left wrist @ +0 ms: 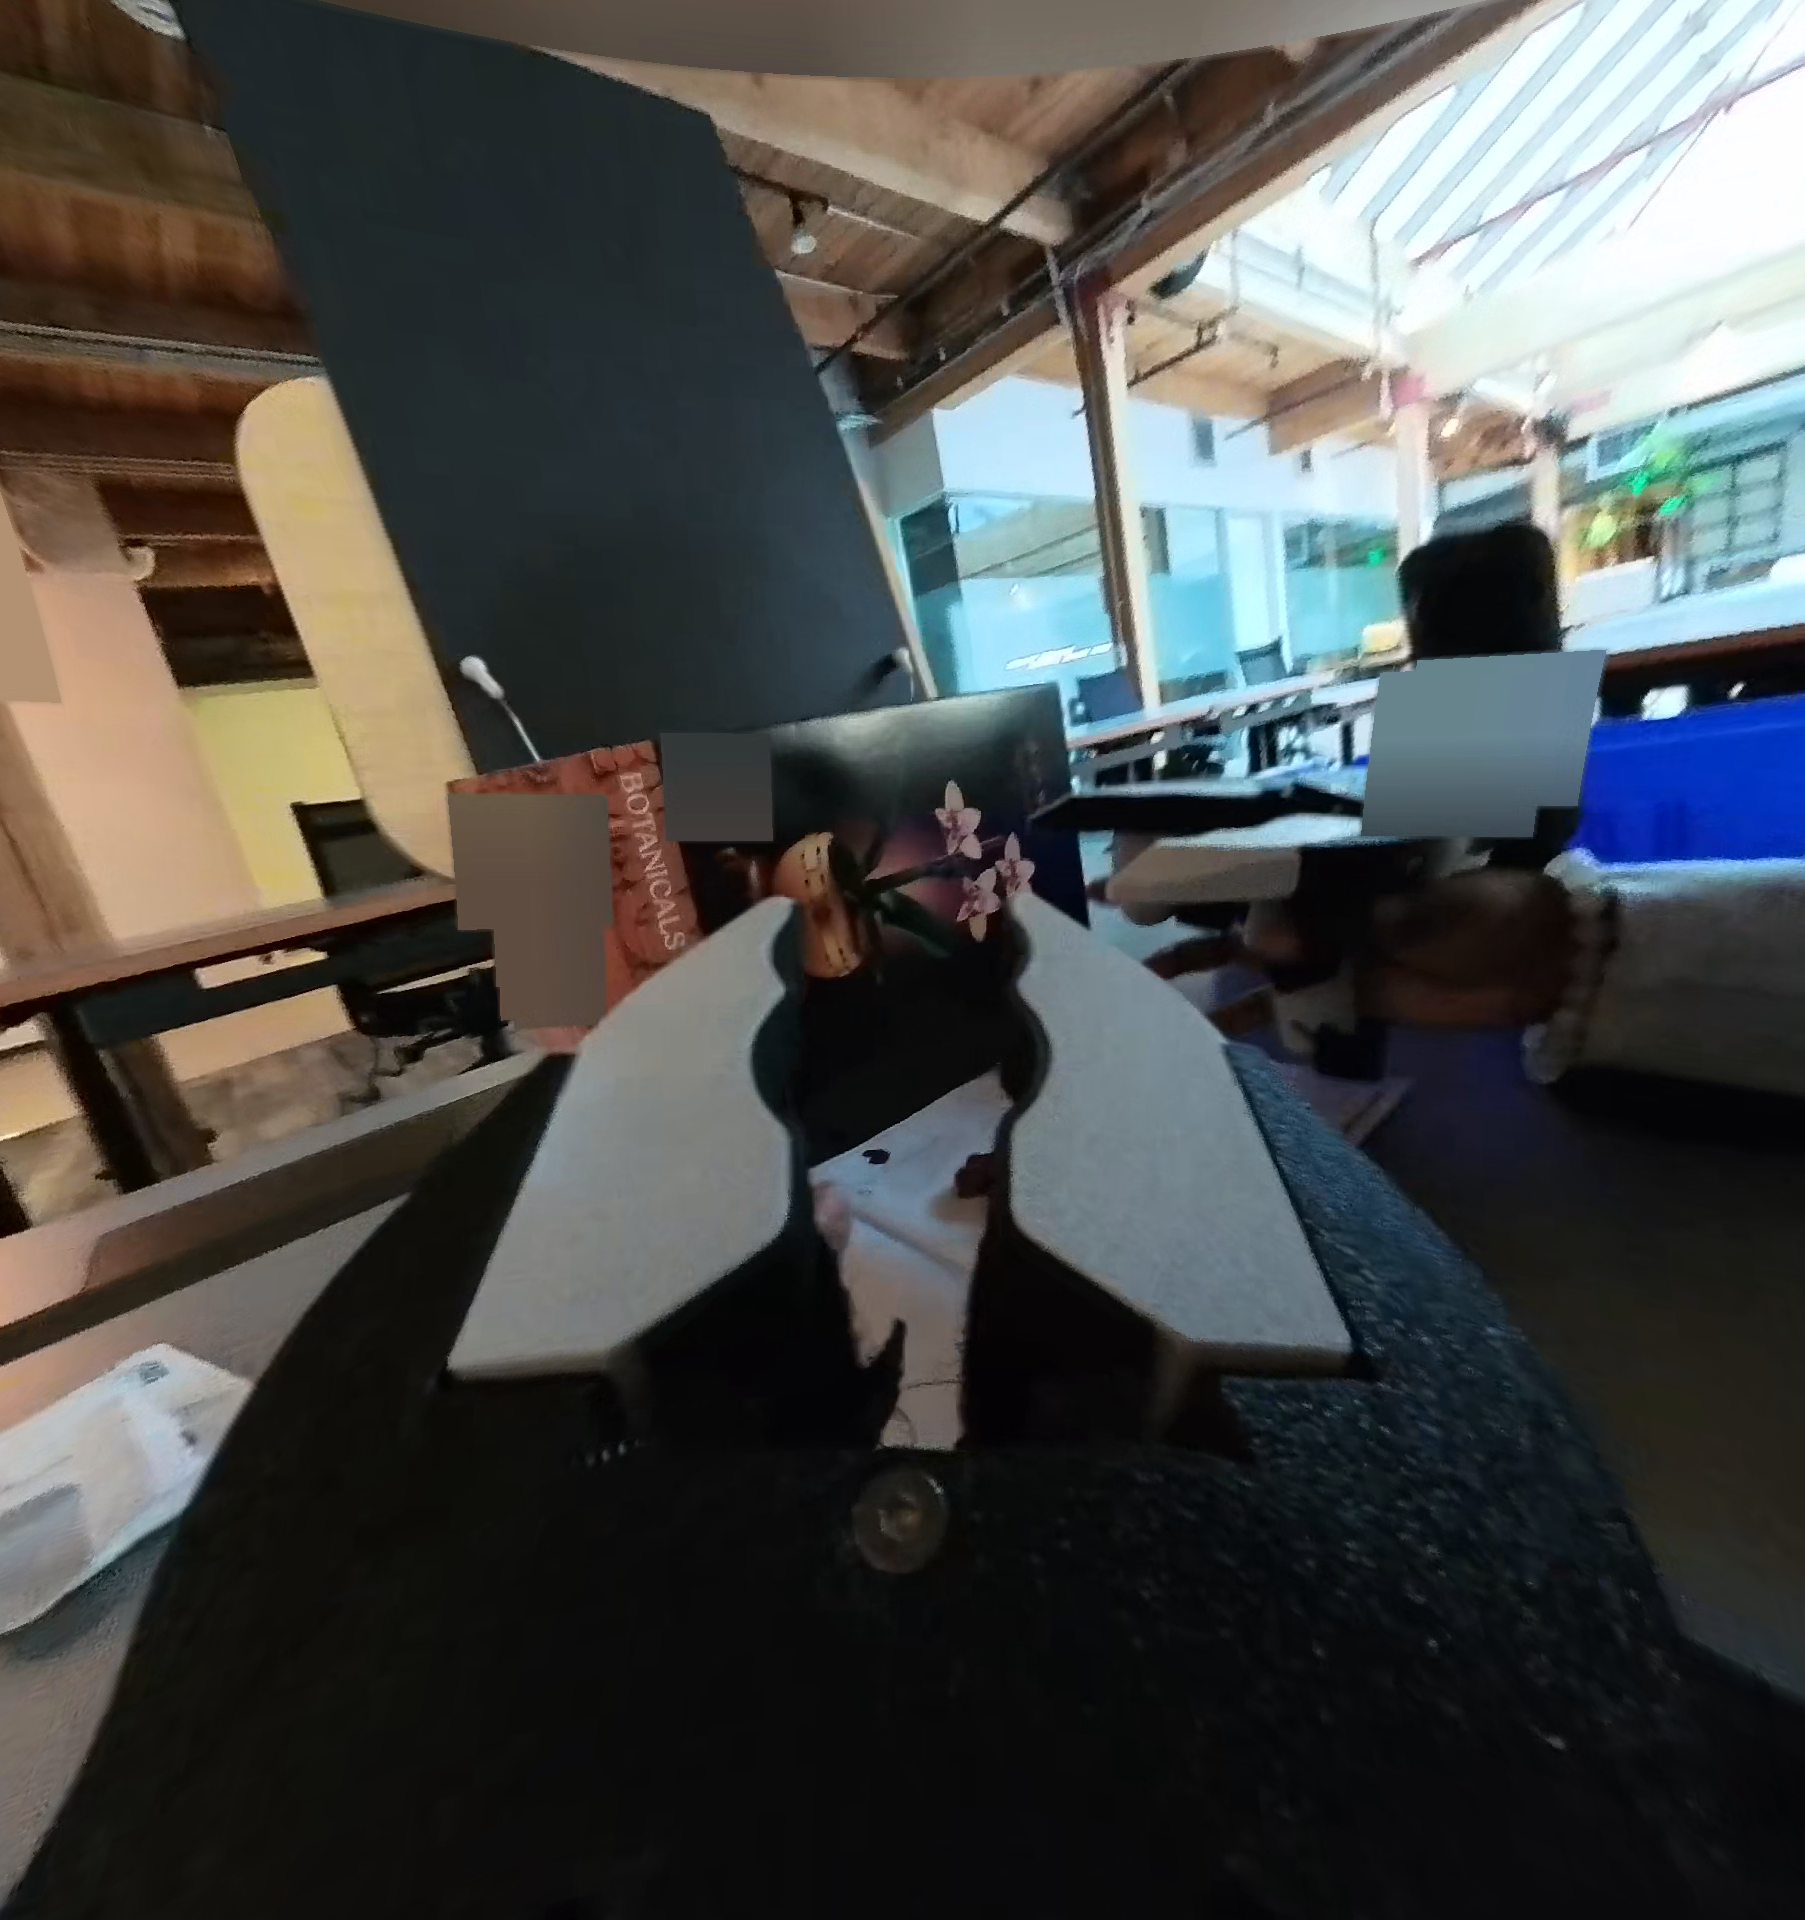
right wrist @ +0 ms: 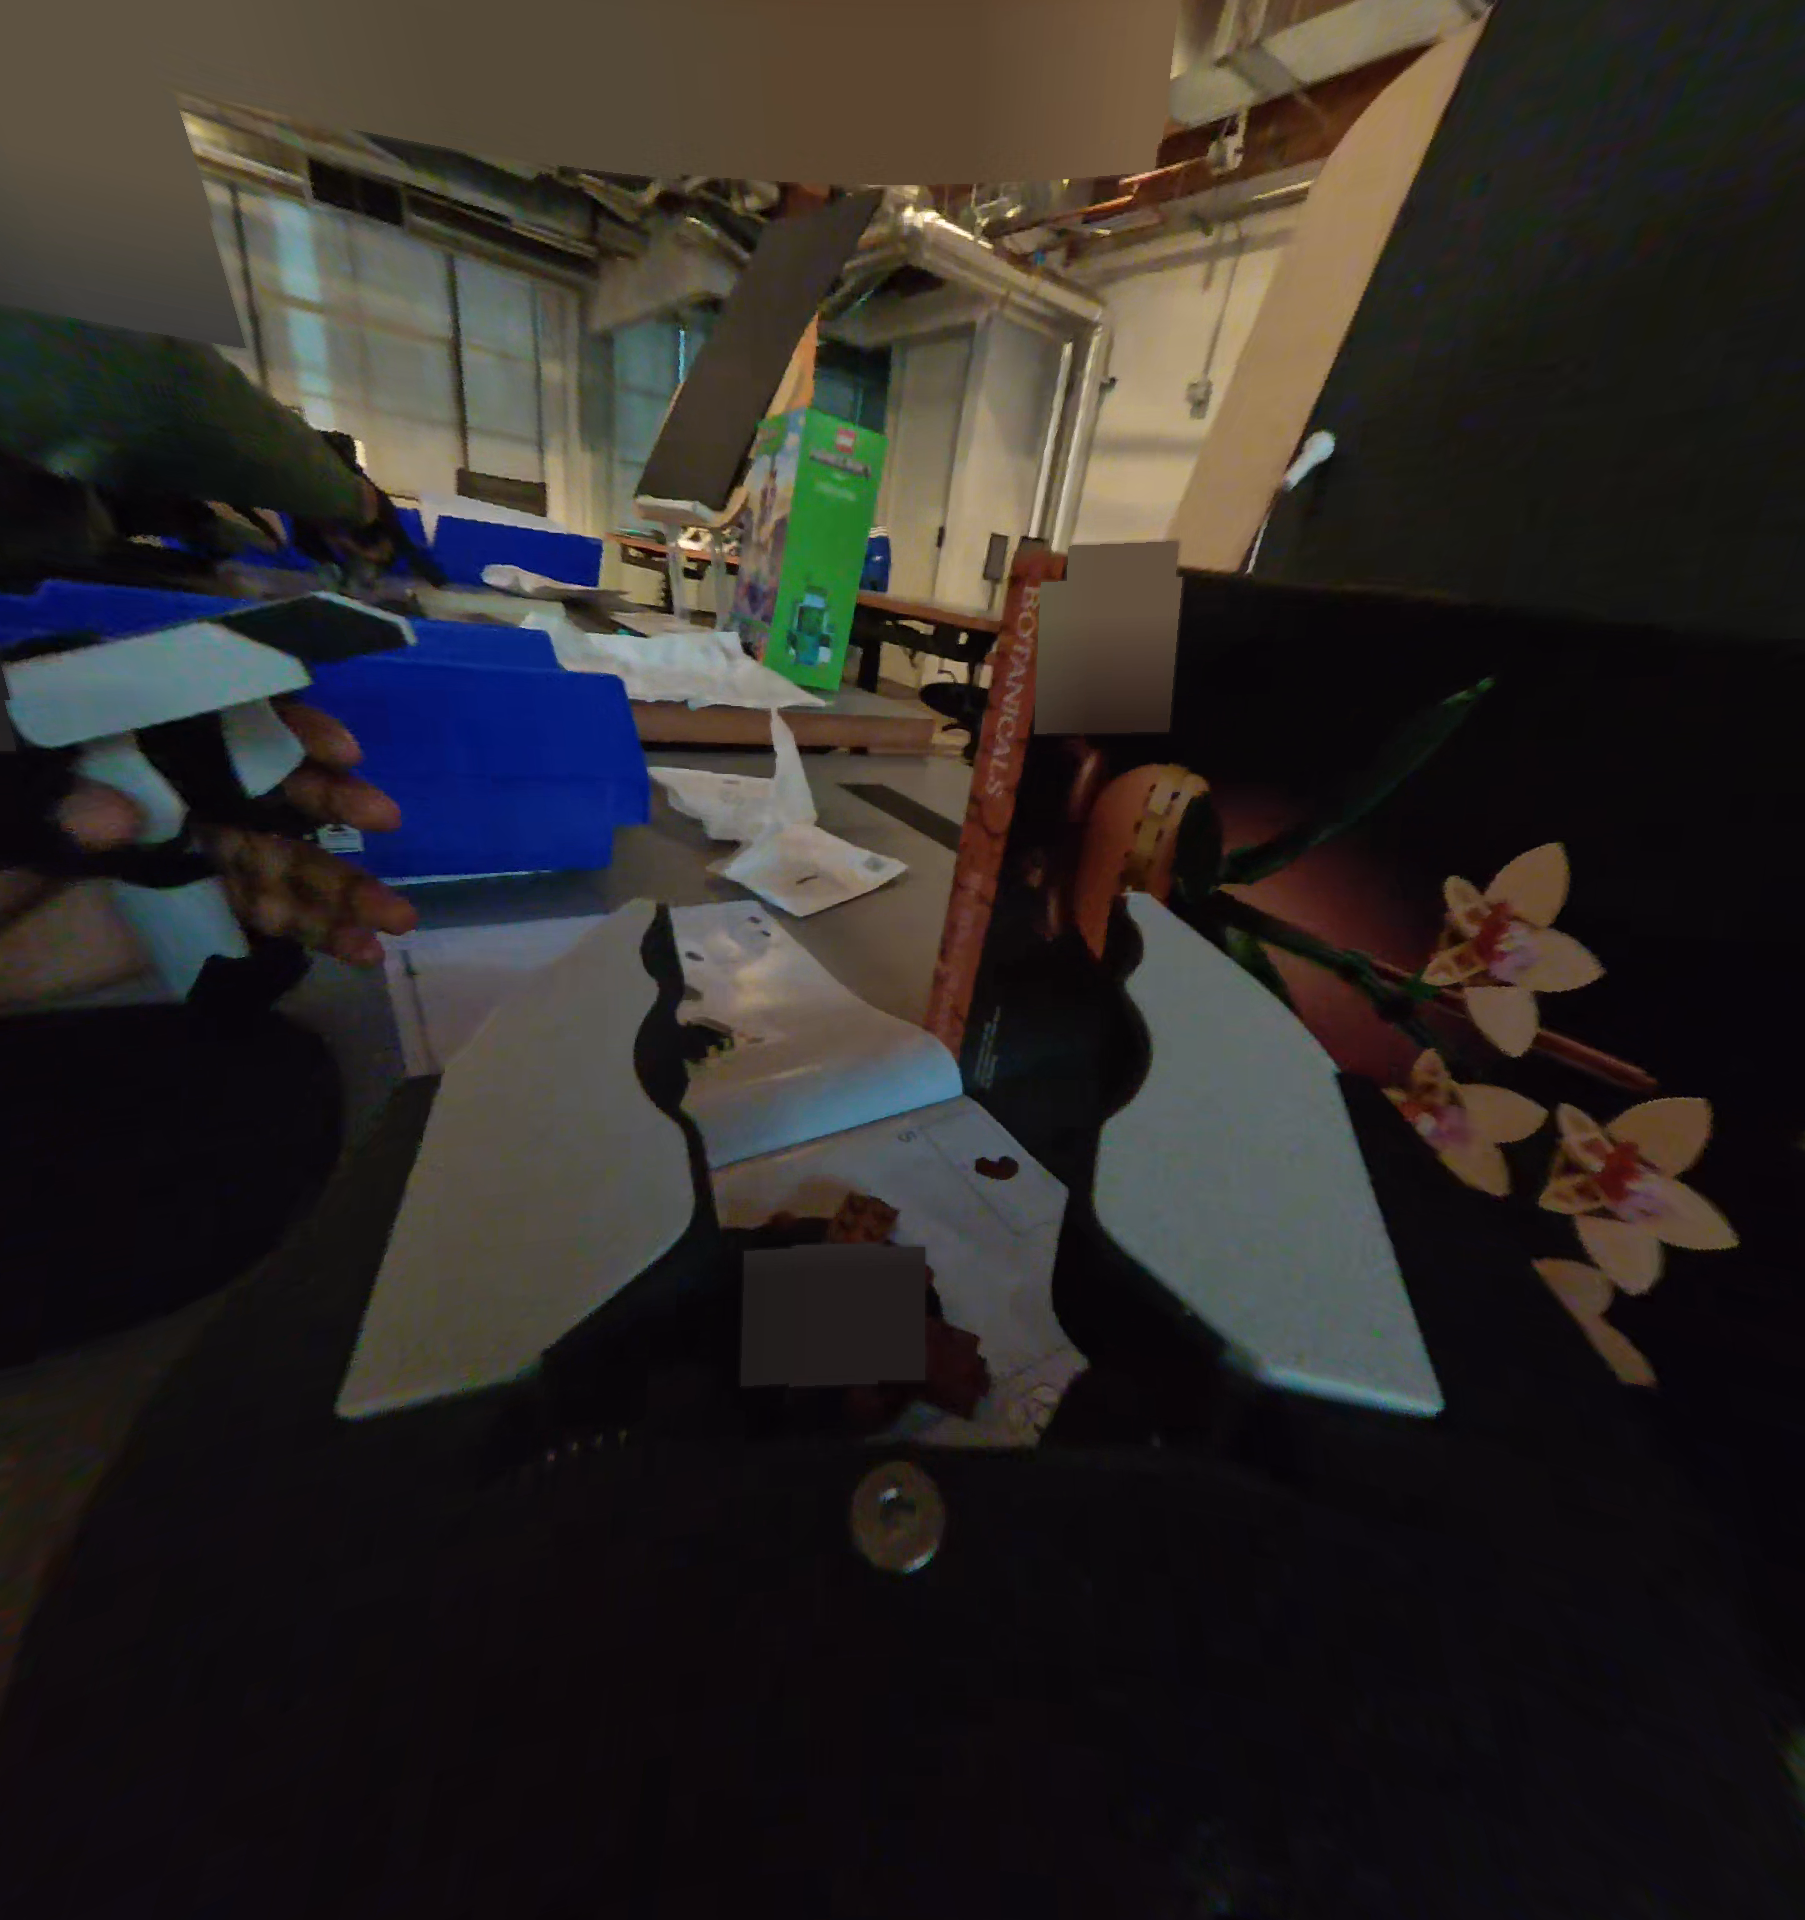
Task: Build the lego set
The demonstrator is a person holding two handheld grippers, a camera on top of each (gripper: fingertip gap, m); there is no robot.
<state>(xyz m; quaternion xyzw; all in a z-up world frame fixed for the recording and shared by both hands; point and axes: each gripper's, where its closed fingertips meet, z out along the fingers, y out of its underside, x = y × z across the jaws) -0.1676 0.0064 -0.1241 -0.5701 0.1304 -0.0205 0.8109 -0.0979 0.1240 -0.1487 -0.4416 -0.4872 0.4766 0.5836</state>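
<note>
Over the open instruction booklet (right wrist: 825,1049) on the desk (right wrist: 877,831), the right gripper (right wrist: 893,987) hangs with jaws spread wide, gripping nothing. Just beyond stands a dark flower-printed box (right wrist: 1397,831), upright. The left gripper (left wrist: 903,966) faces the same box (left wrist: 929,790), jaws part-spread, nothing visibly pinched. Blue bins (right wrist: 482,748) sit toward the desk's left, torn white bags (right wrist: 804,862) lying between bins and box
</note>
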